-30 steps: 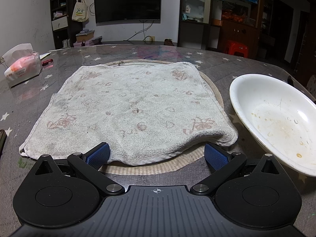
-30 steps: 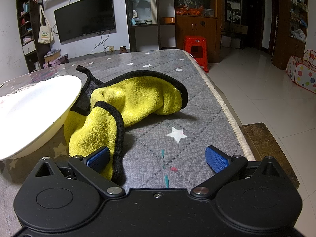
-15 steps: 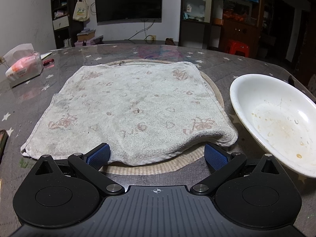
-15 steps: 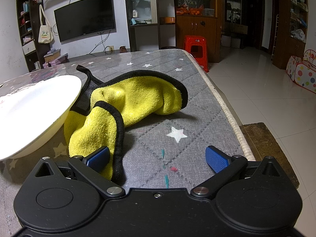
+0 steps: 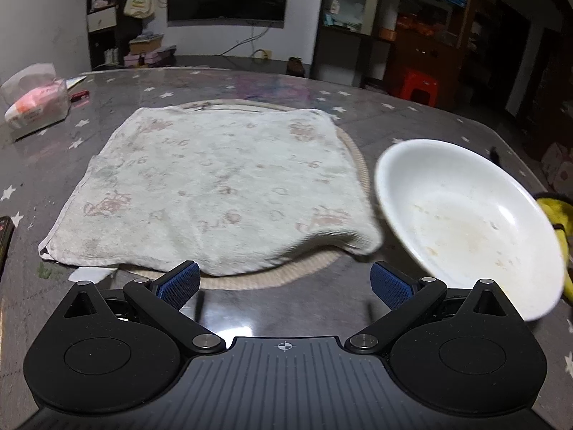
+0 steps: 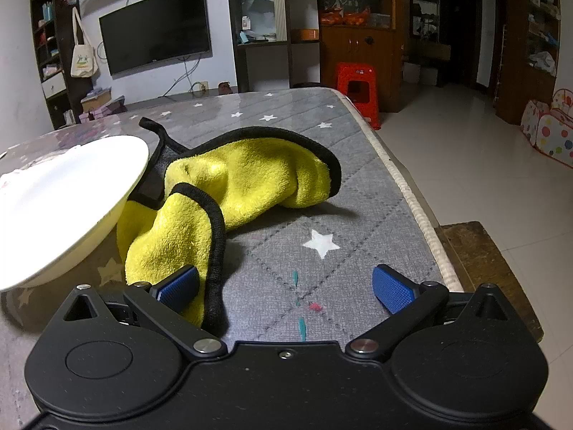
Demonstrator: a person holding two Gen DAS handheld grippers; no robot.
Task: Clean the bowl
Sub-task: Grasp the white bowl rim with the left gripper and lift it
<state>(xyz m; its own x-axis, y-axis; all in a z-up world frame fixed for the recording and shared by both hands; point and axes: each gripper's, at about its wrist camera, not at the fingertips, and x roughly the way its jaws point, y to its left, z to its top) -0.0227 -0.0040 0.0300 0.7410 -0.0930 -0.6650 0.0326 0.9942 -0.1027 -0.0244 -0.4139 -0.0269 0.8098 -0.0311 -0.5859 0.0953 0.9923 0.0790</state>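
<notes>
Your left gripper [image 5: 284, 285] has its jaws spread wide with nothing between the blue pads [image 5: 178, 284]; it hangs over the glossy star-patterned table [image 5: 250, 82], just short of the near edge of the round woven mat [image 5: 250, 281]; a pale printed towel [image 5: 215, 186] lies spread flat over that mat, covering most of it. The white bowl [image 5: 465, 222] sits to the right of the towel, close beside its right corner, and its inside shows faint brownish smears and small food specks; the rim nearest you is blurred, so you cannot tell whether it rests flat or is tilted. A tissue pack [image 5: 35, 104] lies at the far left of the table.

Your right gripper [image 6: 286, 285] is likewise fully parted and holds nothing; its left pad [image 6: 179, 286] lies against the near fold of the yellow cloth [image 6: 232, 186] with black trim, while the right pad stands apart over bare grey tablecloth [image 6: 358, 215]; the cloth is bunched beside the bowl [image 6: 64, 200], partly tucked under its rim, near the table's right edge; a red stool [image 6: 358, 86] stands on the floor beyond.
</notes>
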